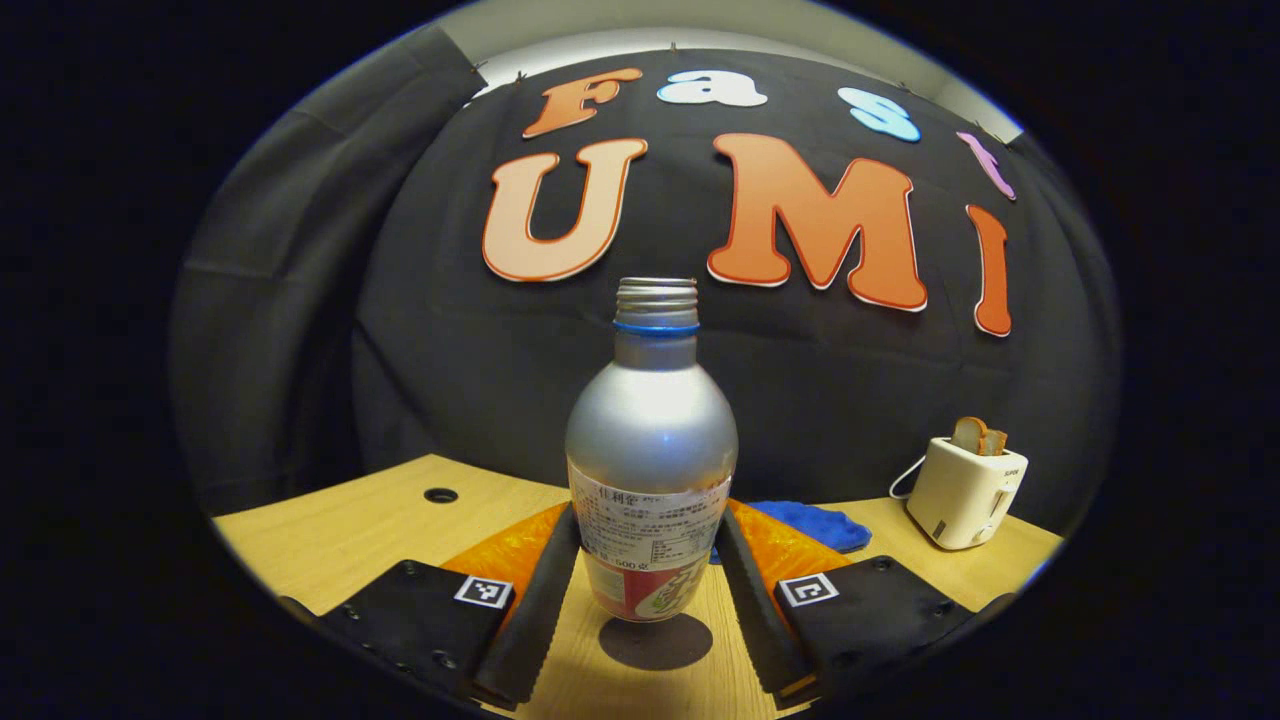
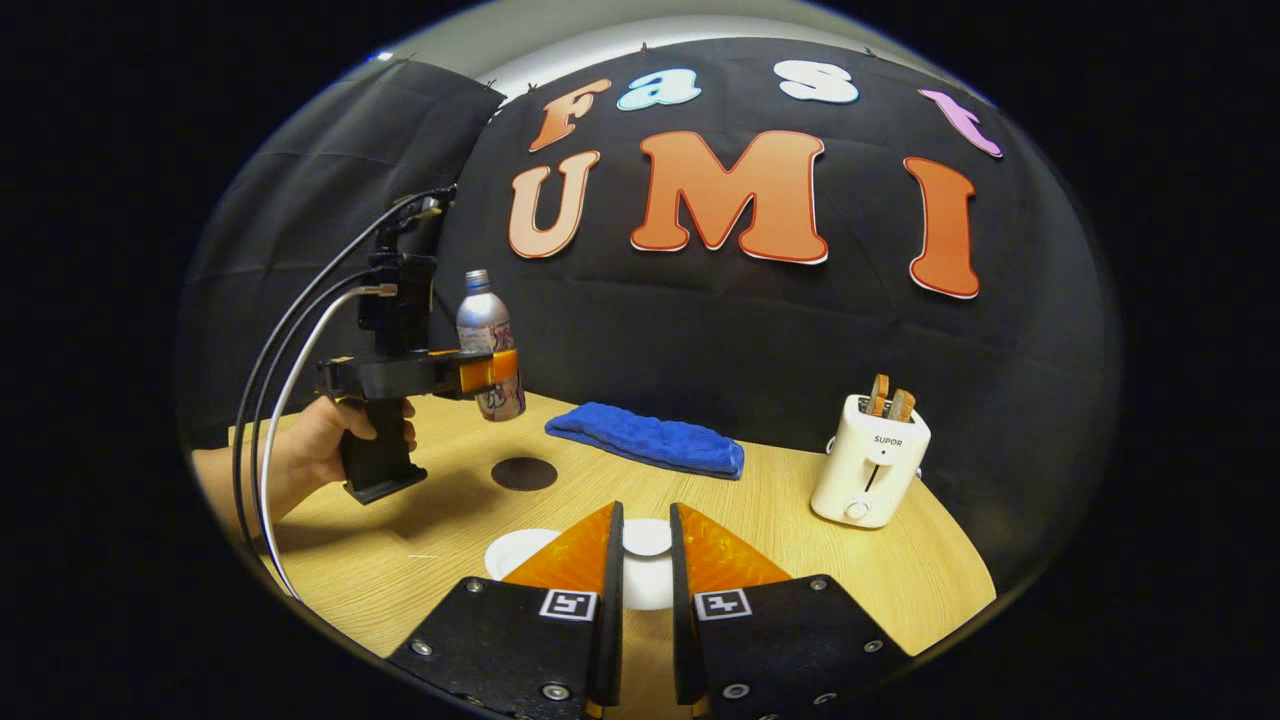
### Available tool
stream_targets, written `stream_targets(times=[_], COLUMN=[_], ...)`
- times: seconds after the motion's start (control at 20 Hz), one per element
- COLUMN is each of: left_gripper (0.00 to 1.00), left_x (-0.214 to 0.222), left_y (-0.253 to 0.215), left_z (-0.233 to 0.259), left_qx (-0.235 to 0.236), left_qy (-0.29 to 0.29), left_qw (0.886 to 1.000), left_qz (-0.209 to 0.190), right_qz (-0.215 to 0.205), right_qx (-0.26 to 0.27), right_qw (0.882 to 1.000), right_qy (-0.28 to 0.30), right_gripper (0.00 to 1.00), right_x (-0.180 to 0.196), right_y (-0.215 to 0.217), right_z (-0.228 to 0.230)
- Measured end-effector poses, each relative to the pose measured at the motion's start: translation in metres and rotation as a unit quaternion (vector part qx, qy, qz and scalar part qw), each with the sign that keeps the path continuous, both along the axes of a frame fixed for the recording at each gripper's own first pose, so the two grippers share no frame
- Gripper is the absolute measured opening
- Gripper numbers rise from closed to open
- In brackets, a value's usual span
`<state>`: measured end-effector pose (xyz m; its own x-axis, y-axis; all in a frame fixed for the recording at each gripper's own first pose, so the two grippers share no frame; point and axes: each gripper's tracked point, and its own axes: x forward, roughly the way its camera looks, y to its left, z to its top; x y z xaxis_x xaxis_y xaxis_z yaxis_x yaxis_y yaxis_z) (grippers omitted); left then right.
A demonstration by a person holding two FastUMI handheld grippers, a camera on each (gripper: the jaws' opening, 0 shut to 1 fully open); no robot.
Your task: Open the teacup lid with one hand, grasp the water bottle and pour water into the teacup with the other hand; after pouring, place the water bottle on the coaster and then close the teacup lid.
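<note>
1. In the left gripper view, a silver water bottle (image 1: 651, 450) stands upright between the left gripper (image 1: 648, 560) and its 2 fingers (image 1: 545, 590), which press on the labelled lower body from both sides, clamped on it.
2. The bottle has no cap; its threaded neck points straight up. Its base is raised above a dark round coaster (image 1: 655, 641) on the wooden table (image 1: 370, 520).
3. In the right gripper view, a hand (image 2: 320, 440) holds the left gripper at the far left, with the bottle gripped in the air, up and to the left of the coaster (image 2: 524, 473).
4. The right gripper (image 2: 646, 570) has its 2 fingers (image 2: 608, 580) close together, a narrow gap between them. In that gap sits the white teacup lid (image 2: 647, 538); I cannot tell whether the fingers press on it.
5. A white saucer (image 2: 515, 550) shows left of the fingers.
6. A blue cloth (image 2: 645, 438) lies behind, and a white toaster (image 2: 868, 462) with 2 slices of toast stands to the right.
</note>
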<state>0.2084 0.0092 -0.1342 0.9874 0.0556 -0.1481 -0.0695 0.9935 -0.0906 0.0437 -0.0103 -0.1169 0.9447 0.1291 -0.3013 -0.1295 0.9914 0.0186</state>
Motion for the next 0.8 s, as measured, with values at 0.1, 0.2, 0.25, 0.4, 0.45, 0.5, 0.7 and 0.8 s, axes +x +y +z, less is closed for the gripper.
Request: stream_targets(times=[0.1, 0.2, 0.25, 0.4, 0.45, 0.5, 0.7, 0.8], left_gripper=[0.82, 0.82, 0.85, 0.82, 0.82, 0.84, 0.82, 0.84], left_x=[0.001, 0.002, 0.004, 0.006, 0.006, 0.005, 0.008, 0.007], left_y=[-0.007, -0.010, -0.010, -0.017, -0.017, -0.020, -0.015, -0.019], left_z=[-0.020, -0.038, -0.046, -0.066, -0.071, -0.076, -0.092, -0.091], left_qx=[-0.003, -0.008, -0.012, -0.016, -0.016, -0.014, -0.004, -0.006], left_qy=[0.024, 0.047, 0.056, 0.082, 0.087, 0.096, 0.117, 0.116], left_qw=[1.000, 0.999, 0.998, 0.996, 0.996, 0.995, 0.993, 0.992], left_qz=[-0.010, -0.016, -0.017, -0.029, -0.030, -0.034, -0.034, -0.045], right_qz=[0.004, 0.007, 0.008, 0.012, 0.015, 0.015, 0.026, 0.032], right_qx=[0.000, 0.003, 0.005, 0.011, 0.011, 0.012, 0.018, 0.020], right_qw=[1.000, 1.000, 1.000, 1.000, 1.000, 1.000, 0.999, 0.999], right_qy=[0.002, 0.005, 0.007, 0.011, 0.014, 0.014, 0.021, 0.025], right_gripper=[0.21, 0.22, 0.21, 0.21, 0.21, 0.21, 0.21, 0.22], right_x=[0.002, 0.003, 0.005, 0.005, 0.004, 0.006, 0.007, 0.008], right_y=[0.002, 0.005, 0.006, 0.009, 0.009, 0.010, 0.019, 0.023], right_z=[-0.003, -0.006, -0.007, -0.012, -0.015, -0.016, -0.023, -0.026])
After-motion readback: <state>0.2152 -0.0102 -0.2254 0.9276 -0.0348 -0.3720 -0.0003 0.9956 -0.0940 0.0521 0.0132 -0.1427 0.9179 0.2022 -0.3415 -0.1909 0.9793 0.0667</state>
